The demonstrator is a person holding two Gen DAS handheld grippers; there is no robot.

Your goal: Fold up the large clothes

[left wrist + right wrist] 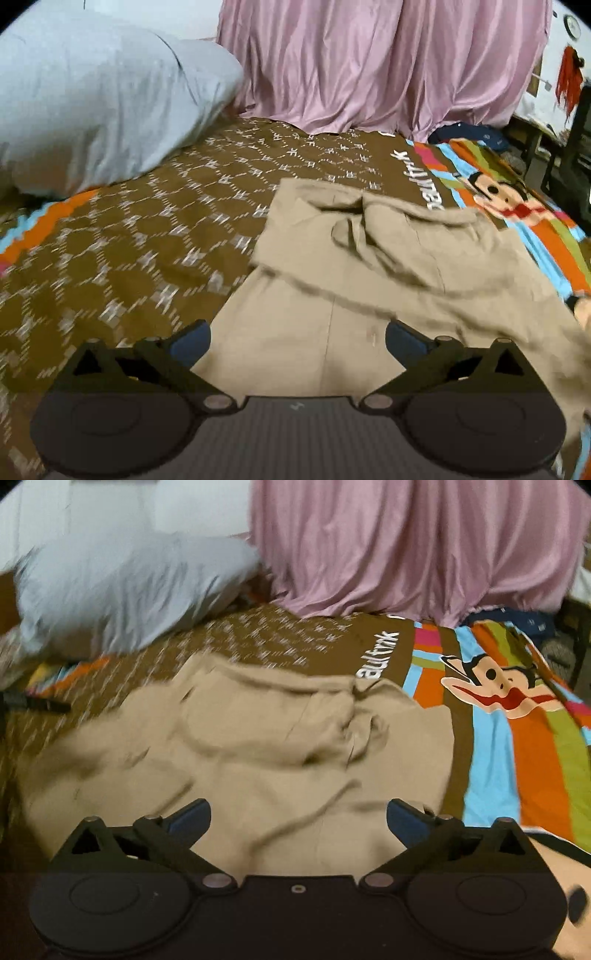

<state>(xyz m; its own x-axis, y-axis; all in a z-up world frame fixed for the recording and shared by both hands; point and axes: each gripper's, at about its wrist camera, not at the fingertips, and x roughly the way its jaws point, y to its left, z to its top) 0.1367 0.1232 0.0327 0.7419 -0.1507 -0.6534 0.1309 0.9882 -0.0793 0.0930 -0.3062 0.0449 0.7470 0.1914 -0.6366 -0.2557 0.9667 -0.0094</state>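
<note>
- The tan garment [388,258] lies on the bed cover [147,229], toward its striped cartoon-print edge, with one layer already turned over the part below it; I judge the fold to be partway done, not finished
- Left to do, by my reading: flatten the bunched ridge across the middle, square the edges, and fold again to a compact shape
- The left gripper [297,338] hovers over the near part of the cloth, fingers spread wide, holding nothing
- The right gripper [298,818] is likewise above the cloth, jaws apart and empty
- The cloth looks like matte, medium-weight cotton with stitched seams and soft creases; it should drape and slip easily
- Behind are a plump pale-blue pillow [92,110] and a satiny pink curtain [388,62] in deep pleats
</note>
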